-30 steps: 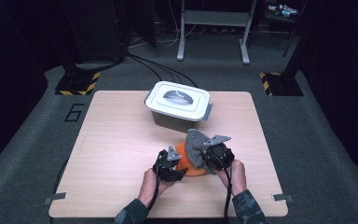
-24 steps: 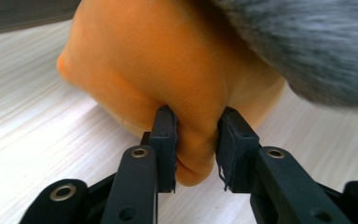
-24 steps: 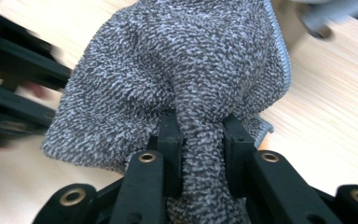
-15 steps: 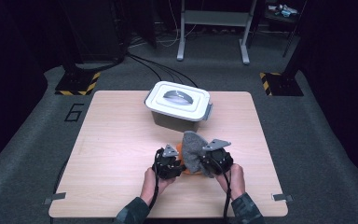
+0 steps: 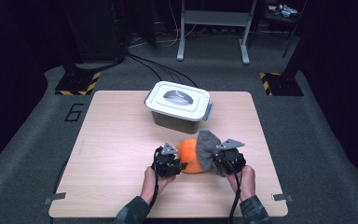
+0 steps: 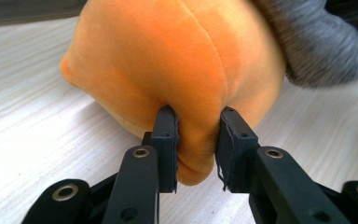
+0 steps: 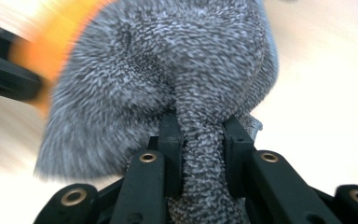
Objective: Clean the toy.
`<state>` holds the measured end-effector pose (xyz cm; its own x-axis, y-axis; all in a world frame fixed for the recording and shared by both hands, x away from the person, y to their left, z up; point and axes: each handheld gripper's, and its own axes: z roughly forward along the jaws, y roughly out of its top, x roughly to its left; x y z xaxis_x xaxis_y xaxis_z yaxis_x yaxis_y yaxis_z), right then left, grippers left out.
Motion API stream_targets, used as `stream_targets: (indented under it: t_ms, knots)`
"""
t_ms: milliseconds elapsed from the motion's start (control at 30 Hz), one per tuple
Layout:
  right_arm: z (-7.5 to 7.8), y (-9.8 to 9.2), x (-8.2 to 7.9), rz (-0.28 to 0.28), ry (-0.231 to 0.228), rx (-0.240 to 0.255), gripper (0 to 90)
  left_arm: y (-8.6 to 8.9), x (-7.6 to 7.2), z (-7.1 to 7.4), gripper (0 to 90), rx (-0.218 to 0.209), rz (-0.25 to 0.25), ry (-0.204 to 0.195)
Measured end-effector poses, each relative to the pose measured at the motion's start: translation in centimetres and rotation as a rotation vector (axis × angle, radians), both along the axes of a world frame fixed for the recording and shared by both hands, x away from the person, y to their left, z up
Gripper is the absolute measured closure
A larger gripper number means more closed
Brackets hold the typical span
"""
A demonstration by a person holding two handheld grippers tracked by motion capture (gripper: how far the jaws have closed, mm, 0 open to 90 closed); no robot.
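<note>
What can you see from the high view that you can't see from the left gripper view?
The high view alone takes in the white lidded box behind the grippers, both of the person's hands, and the right gripper pinching the grey fuzzy cloth. The left gripper view alone gives the close-up: the left gripper with its jaws squeezed onto a fold of the orange plush. Both views share the orange plush, the grey cloth over one end of it, and the wooden table.
</note>
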<state>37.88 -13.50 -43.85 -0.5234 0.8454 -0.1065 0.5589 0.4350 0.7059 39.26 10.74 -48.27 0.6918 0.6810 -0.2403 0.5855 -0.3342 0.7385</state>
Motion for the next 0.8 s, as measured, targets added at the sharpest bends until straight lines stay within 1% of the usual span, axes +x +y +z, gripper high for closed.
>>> stream_targets:
  t_ms: [33, 67, 100, 133, 167, 200, 233, 267, 300, 333, 467, 500, 533, 567, 600, 633, 667, 700, 733, 767, 800]
  knots:
    - [0.6, 0.5, -0.4, 0.025, -0.022, 0.016, 73.7, 0.0, 0.0, 0.1, 70.8, -0.003, 0.001, 0.002]
    - [1.0, 1.0, -0.7, 0.043, -0.032, 0.024, 73.7, 0.0, 0.1, 0.1, 70.8, -0.001, -0.001, -0.002]
    - [1.4, 1.8, -1.1, 0.071, -0.045, 0.023, 73.6, 0.0, 0.1, 0.2, 70.8, 0.000, -0.001, 0.003]
    - [1.5, 2.6, -1.2, 0.099, -0.042, 0.013, 73.6, 0.0, 0.1, 0.3, 70.8, -0.001, -0.004, -0.005]
    - [1.1, 3.5, -1.1, 0.114, -0.032, -0.018, 73.7, -0.1, 0.1, 0.4, 70.8, -0.006, 0.003, 0.001]
    - [0.7, 3.8, -0.9, 0.115, -0.027, -0.044, 73.8, 0.0, 0.1, 0.3, 70.8, -0.003, 0.003, 0.000]
    - [0.1, 3.9, -0.4, 0.116, -0.017, -0.063, 73.9, 0.1, 0.2, 0.3, 70.7, -0.008, 0.002, 0.006]
    - [-0.4, 3.5, 0.0, 0.113, -0.010, -0.043, 74.0, 0.2, 0.2, 0.1, 70.7, -0.020, 0.003, 0.011]
    - [-0.6, 3.0, 0.2, 0.088, 0.013, -0.003, 74.0, 0.3, 0.2, 0.1, 70.7, -0.021, -0.004, 0.008]
    - [-0.7, 2.5, 0.4, 0.079, 0.021, 0.010, 73.9, 0.3, 0.2, 0.1, 70.7, -0.024, -0.001, 0.007]
    - [-1.1, 1.0, 0.7, 0.019, 0.028, -0.023, 73.8, 0.2, 0.3, 0.2, 70.9, -0.035, 0.002, 0.013]
    - [-1.1, 0.7, 0.8, 0.015, 0.030, -0.032, 73.7, 0.1, 0.3, 0.2, 70.8, -0.040, 0.010, 0.020]
    - [-1.0, 0.6, 0.5, -0.004, 0.027, -0.037, 73.7, 0.1, 0.4, 0.3, 70.9, -0.040, 0.013, 0.020]
    - [-0.8, 0.6, 0.2, -0.011, 0.013, -0.029, 73.7, 0.1, 0.5, 0.3, 71.0, -0.041, 0.015, 0.023]
    - [-0.6, 0.7, 0.0, -0.006, 0.004, -0.023, 73.7, 0.2, 0.5, 0.4, 71.0, -0.041, 0.020, 0.023]
    - [-0.2, 0.9, -0.5, 0.000, -0.014, -0.012, 73.5, 0.3, 0.7, 0.4, 71.0, -0.054, 0.023, 0.032]
    - [0.1, 1.3, -0.9, 0.018, -0.033, 0.006, 73.3, 0.4, 0.8, 0.4, 70.9, -0.061, 0.030, 0.041]
    - [0.3, 1.8, -1.3, 0.046, -0.045, 0.022, 73.3, 0.5, 0.9, 0.4, 70.9, -0.060, 0.032, 0.041]
    - [0.3, 2.5, -1.7, 0.064, -0.049, 0.023, 73.3, 0.5, 0.9, 0.5, 70.9, -0.062, 0.035, 0.044]
    - [0.2, 3.2, -1.9, 0.083, -0.048, 0.011, 73.3, 0.6, 1.0, 0.5, 70.9, -0.057, 0.033, 0.043]
    - [-0.3, 3.8, -1.7, 0.107, -0.036, -0.014, 73.4, 0.6, 1.0, 0.5, 70.9, -0.047, 0.035, 0.040]
